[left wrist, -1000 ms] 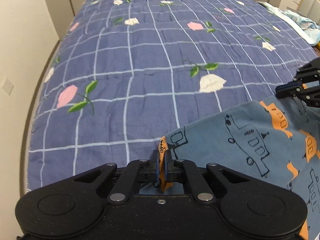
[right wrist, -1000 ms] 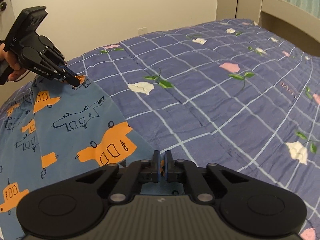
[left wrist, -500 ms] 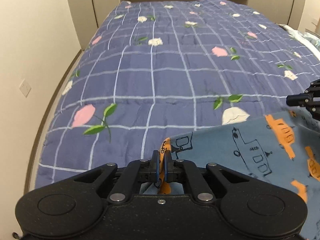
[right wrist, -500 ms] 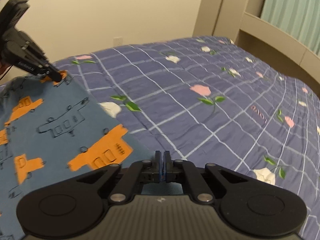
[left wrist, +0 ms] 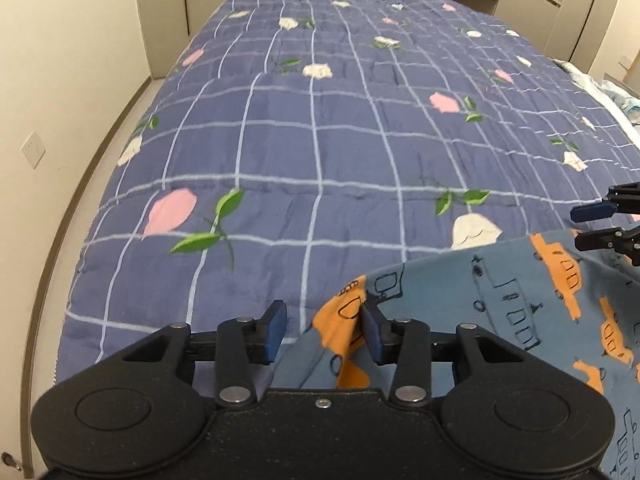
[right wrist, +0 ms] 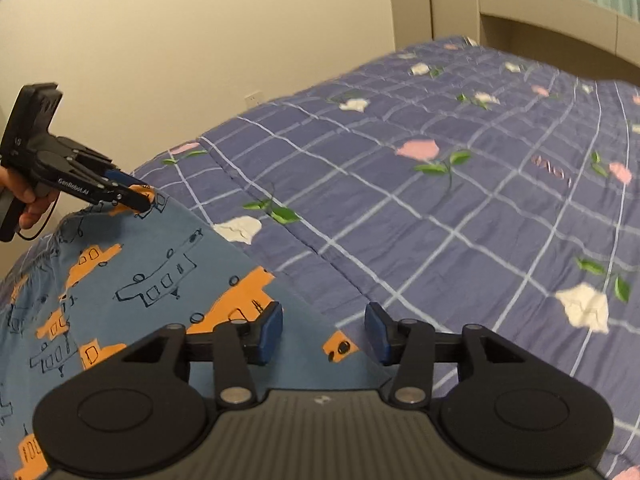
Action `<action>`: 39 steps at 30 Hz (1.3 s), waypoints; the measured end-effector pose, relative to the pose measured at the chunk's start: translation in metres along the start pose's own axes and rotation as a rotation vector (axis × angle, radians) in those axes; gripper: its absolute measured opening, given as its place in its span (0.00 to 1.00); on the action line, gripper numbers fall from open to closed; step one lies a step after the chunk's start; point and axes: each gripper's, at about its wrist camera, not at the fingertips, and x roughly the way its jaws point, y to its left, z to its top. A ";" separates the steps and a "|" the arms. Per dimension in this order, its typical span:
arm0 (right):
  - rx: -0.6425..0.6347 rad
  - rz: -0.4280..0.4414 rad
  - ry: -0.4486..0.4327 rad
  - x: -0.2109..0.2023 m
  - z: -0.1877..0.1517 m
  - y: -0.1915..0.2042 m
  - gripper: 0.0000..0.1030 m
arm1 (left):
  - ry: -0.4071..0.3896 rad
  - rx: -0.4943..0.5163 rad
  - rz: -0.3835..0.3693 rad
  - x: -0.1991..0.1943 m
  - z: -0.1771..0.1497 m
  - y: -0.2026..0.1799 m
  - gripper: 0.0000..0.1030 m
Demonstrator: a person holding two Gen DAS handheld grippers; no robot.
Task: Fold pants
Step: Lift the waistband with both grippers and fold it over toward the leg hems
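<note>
On the quilt (left wrist: 320, 152), pants (right wrist: 152, 280) run off-frame; both claws (left wrist: 322, 330) (right wrist: 324, 332) spread wide.

Words on the left gripper (right wrist: 140, 202): small white letters on its black side, they look like "GenRobot.AI" (tiny, so the last letters are hard to make out).
Words on the quilt (right wrist: 551, 171): a few faint pink letters, too blurry to read.

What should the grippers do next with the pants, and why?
Probably back both away. The left gripper and right gripper are open, and the pants lie spread on the bed, a corner between each pair of fingers, so regrip for the next fold.
</note>
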 end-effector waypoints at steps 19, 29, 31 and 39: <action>-0.137 -0.146 -0.188 -0.095 -0.029 0.092 0.02 | -0.251 0.209 0.035 -0.123 -0.041 -0.050 0.04; -0.231 -0.128 -0.196 -0.155 -0.095 0.173 0.02 | -0.294 0.376 -0.009 -0.195 -0.131 -0.075 0.04; -0.240 -0.122 -0.169 -0.157 -0.111 0.187 0.02 | -0.277 0.402 -0.013 -0.196 -0.151 -0.079 0.04; -0.228 -0.125 -0.095 -0.137 -0.165 0.217 0.02 | -0.187 0.445 -0.005 -0.172 -0.217 -0.083 0.04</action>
